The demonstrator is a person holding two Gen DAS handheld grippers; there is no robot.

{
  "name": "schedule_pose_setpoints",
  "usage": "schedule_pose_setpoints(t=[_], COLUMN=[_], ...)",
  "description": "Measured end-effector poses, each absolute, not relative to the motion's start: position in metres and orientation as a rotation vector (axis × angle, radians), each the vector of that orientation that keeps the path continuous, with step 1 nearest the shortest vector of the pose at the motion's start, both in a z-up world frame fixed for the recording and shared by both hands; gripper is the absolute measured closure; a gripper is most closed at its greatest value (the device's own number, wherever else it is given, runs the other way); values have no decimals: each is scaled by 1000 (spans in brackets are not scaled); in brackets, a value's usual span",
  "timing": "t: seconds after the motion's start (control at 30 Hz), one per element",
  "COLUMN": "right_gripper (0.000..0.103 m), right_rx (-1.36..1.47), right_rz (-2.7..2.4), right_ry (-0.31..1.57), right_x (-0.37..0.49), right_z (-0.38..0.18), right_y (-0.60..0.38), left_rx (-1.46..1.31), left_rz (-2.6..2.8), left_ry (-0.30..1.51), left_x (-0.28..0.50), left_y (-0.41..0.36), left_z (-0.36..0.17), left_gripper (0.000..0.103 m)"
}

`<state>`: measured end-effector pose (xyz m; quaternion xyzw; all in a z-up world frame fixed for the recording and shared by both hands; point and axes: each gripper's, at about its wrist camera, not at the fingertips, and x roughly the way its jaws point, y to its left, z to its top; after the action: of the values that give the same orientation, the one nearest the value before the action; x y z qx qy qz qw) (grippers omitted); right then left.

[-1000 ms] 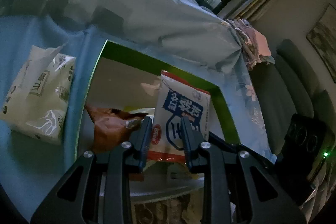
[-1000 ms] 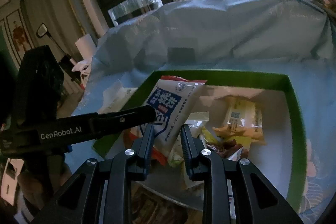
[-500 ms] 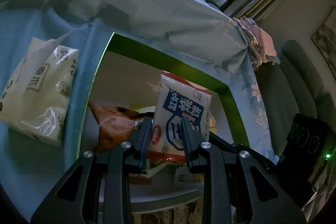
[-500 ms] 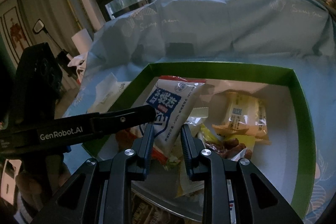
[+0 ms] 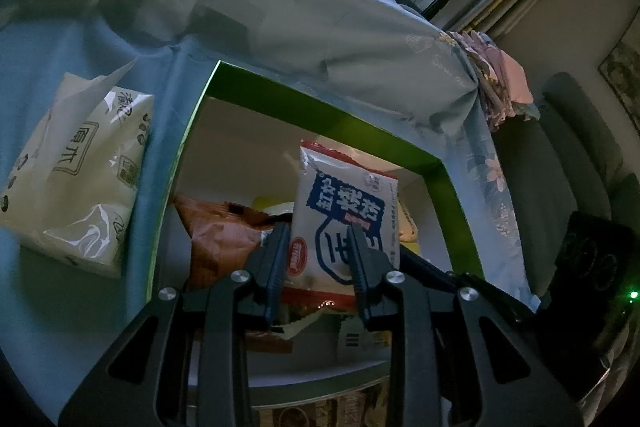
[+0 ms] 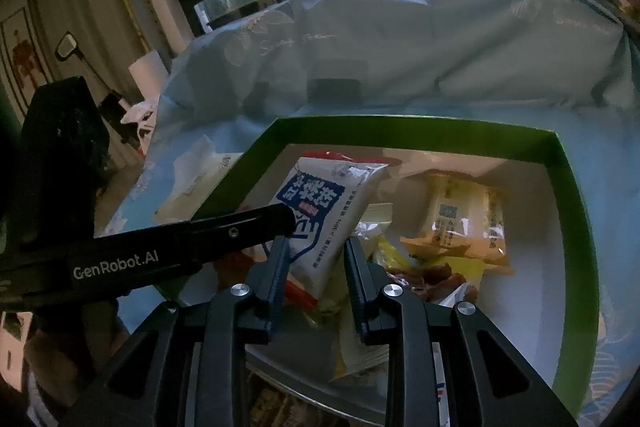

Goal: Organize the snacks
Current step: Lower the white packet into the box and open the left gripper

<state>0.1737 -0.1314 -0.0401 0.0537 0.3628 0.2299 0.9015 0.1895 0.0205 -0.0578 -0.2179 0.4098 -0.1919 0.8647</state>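
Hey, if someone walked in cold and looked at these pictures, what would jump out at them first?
The white snack packet with blue lettering stands upright in the green-rimmed box, its lower part between the left gripper fingers. A white tissue pack lies on the blue cloth left of the box, and yellow and brown snack packets are heaped inside.

Left tool [image 5: 318,247] angled downward, jaws just eased slightly wider, right tool [image 6: 316,259] angled downward, jaws narrowly parted
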Motion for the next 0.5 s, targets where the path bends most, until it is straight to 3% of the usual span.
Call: schedule_pose_setpoints(t=[0.27,0.5], right_gripper=[68,59], right_rx=[105,131], right_rz=[448,423], right_ry=[750,751], right_x=[173,171], right_z=[-40,-39], right_y=[-137,-146], left_rx=[-458,-472], left_rz=[-417,-420], left_ry=[844,831], left_x=[187,185], left_y=[21,24], left_z=[-56,-51], left_gripper=[59,52])
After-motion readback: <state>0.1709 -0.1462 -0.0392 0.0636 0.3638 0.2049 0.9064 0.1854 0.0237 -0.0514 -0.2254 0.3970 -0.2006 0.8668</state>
